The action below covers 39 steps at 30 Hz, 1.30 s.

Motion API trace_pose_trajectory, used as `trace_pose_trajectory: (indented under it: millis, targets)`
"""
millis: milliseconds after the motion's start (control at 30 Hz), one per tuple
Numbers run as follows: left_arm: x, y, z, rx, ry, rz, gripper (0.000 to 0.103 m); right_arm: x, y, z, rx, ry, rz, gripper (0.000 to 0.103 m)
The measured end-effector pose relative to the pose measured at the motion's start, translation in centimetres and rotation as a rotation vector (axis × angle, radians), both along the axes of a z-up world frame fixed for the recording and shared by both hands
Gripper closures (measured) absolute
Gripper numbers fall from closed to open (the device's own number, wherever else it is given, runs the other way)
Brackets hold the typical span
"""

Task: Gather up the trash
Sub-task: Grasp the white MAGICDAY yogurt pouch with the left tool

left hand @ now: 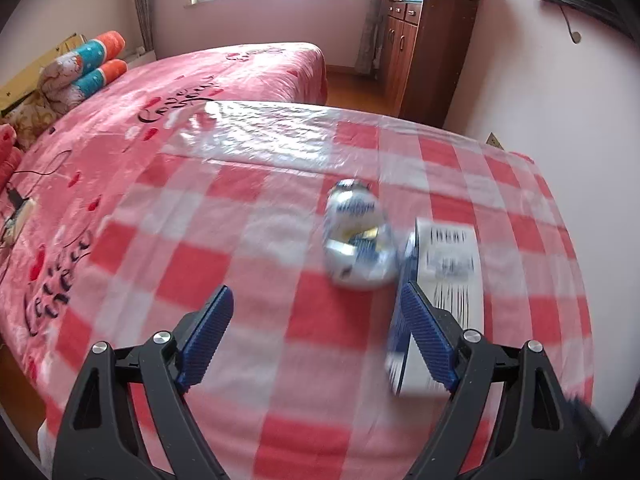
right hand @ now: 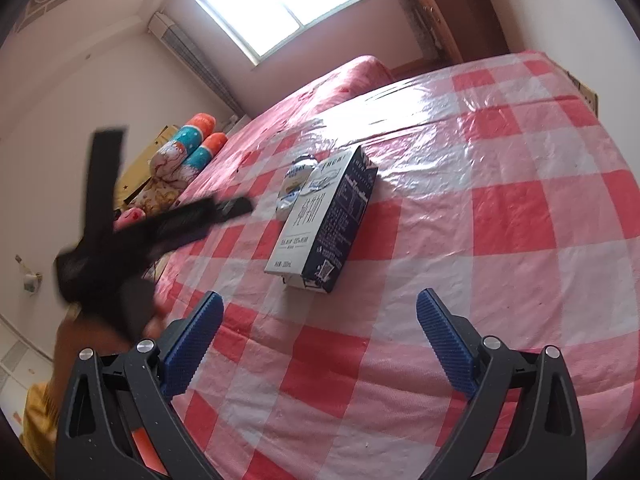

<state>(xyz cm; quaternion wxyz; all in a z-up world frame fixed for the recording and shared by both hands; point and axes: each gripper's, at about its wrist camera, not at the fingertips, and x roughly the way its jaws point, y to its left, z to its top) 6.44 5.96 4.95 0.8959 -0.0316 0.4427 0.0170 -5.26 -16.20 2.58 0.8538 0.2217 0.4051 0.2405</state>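
Red-and-white covering: we see a checked plastic cloth (left hand: 280, 240) spread over the table, glossy where the window light strikes it.
Landmark: we take the white and dark-blue milk carton (right hand: 324, 220) lying flat on that cloth as our reference.
Can: a crushed silver drink can with blue and yellow print (left hand: 358, 236) lies right against the carton's long side, on the side away from our right tool; we cannot tell whether the two touch.
Left tongs: our left gripper (left hand: 316, 312) has its blue ribbed pads spread wide and holds nothing; it hovers low over the cloth on the carton's near side, one pad overlapping the carton's edge in its own view, the can just ahead of the gap.
Right tongs: our right gripper (right hand: 320, 316) is also wide apart and holds nothing, just short of the carton's near end.
Blur: the left view is smeared, so the print on the carton (left hand: 440, 280) is unreadable there.
Beyond the carton: a bed under a pink blanket (left hand: 160, 92) with rolled orange and teal pillows (right hand: 196, 140).
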Motion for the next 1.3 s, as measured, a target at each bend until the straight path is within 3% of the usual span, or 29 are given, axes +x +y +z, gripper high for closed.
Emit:
trace_pose_trajectory:
  millis: [267,567,733,867,1300]
  targets:
    - [6.8,-1.1,-1.9,0.033,0.057,0.048,0.017,0.2,-0.4,-0.4,0.025,0.019,0.026,0.007]
    - [9.3,-1.8,-3.3,0.027,0.085,0.069,0.019,0.2,-1.2,-1.2,0.047,0.040,0.031,0.007]
    - [9.4,-2.1,-3.8,0.022,0.107,0.069,0.043,0.0,-2.0,-1.0,0.063,0.034,0.022,0.007]
    - [8.7,-2.4,-3.8,0.034,0.080,0.063,0.050,-0.1,-2.7,-0.8,0.071,0.035,0.012,0.007]
    - [2.0,-5.5,-3.9,0.003,0.069,-0.111,0.050,-0.3,-5.0,-0.5,0.054,0.027,-0.058,0.007]
